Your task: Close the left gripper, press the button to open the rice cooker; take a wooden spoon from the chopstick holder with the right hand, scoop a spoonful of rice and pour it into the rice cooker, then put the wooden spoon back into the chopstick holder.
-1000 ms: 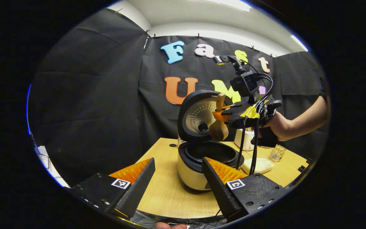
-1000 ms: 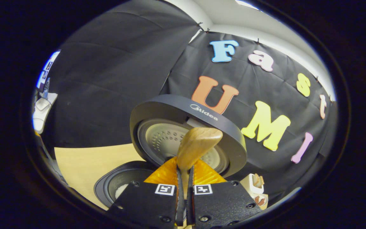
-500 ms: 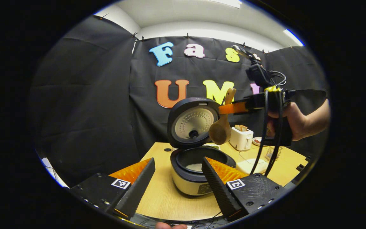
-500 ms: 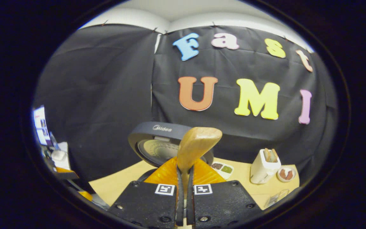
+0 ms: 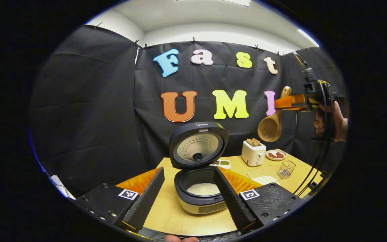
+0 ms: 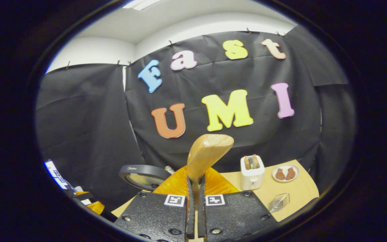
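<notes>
The rice cooker [image 5: 200, 201] stands open on the wooden table, its lid [image 5: 198, 144] raised and white rice [image 5: 203, 189] in the pot. My left gripper [image 5: 188, 171] is open in front of it, fingers wide apart and holding nothing. High at the right, a hand [image 5: 329, 121] holds my right gripper [image 5: 289, 102], shut on the wooden spoon [image 5: 269, 127], whose bowl hangs down. In the right gripper view, the spoon's handle end [image 6: 208, 153] sticks up out of the shut right gripper [image 6: 195, 183]. The wire chopstick holder [image 5: 286, 168] sits on the table's right side, below the spoon.
A white toaster [image 5: 253, 152] and a plate of brown pieces [image 5: 275, 155] stand at the back right. A small dish [image 5: 221, 163] lies behind the cooker, and a pale tray [image 5: 264, 175] lies left of the holder. Black cloth walls close the booth.
The right gripper has carried the spoon up and to the right, away from above the cooker pot. The left gripper has drawn back and stays open.
</notes>
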`<state>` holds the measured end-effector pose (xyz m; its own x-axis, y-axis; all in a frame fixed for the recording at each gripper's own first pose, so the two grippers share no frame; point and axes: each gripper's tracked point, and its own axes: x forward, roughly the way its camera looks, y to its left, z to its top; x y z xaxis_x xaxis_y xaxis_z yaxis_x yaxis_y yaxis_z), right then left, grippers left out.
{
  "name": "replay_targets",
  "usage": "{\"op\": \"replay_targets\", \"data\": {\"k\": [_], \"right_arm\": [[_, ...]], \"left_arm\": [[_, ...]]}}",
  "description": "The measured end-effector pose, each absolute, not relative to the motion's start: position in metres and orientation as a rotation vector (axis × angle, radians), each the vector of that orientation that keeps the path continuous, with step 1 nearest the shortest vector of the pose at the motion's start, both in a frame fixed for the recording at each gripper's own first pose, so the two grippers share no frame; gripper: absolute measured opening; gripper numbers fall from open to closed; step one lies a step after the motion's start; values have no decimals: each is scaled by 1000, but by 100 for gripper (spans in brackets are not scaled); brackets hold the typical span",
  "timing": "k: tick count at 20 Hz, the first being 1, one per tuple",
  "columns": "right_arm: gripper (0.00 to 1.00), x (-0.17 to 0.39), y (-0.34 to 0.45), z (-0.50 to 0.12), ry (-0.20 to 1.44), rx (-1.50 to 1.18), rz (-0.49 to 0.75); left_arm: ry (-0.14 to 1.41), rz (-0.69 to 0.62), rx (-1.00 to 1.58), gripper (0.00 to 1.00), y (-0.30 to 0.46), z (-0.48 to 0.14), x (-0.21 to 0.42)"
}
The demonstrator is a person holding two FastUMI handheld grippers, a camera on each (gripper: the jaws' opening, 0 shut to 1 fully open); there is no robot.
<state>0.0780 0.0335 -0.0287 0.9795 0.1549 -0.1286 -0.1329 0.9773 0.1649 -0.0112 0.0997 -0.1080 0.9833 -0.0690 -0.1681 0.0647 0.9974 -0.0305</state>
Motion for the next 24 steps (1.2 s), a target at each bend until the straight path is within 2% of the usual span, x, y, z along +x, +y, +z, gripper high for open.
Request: {"op": "replay_targets", "data": {"k": [5, 9, 11, 16, 24], "right_arm": [[8, 77, -80, -37, 146, 160, 5], [6, 90, -152, -70, 203, 179, -90], [9, 99, -181, -91, 230, 190, -130], [8, 126, -225, -155, 303, 183, -179], [9, 154, -247, -255, 442, 242, -198]], "left_arm": [[176, -59, -57, 95, 64, -95, 12], [180, -49, -29, 95, 44, -85, 31], [182, -35, -33, 95, 37, -80, 38], [211, 20, -66, 95, 21, -75, 52], [236, 97, -82, 95, 11, -67, 65]]}}
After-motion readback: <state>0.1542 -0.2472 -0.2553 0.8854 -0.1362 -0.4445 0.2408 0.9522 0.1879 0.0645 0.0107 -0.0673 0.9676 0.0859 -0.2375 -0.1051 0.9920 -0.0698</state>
